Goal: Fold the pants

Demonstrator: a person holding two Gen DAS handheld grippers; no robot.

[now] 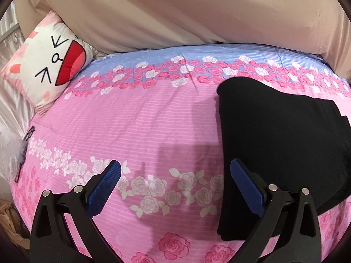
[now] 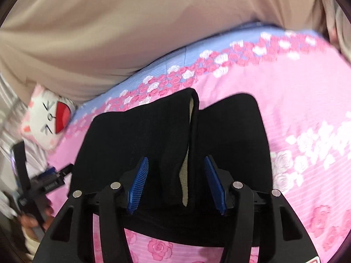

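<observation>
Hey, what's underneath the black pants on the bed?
The black pants lie on the pink rose-print blanket, which shows all around them. Anything directly beneath the fabric is covered and can't be seen.

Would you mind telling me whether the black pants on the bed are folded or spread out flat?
Folded, at least partly: the black pants form a compact block with layered edges, and one flap stands raised along the middle, not yet flat.
</observation>
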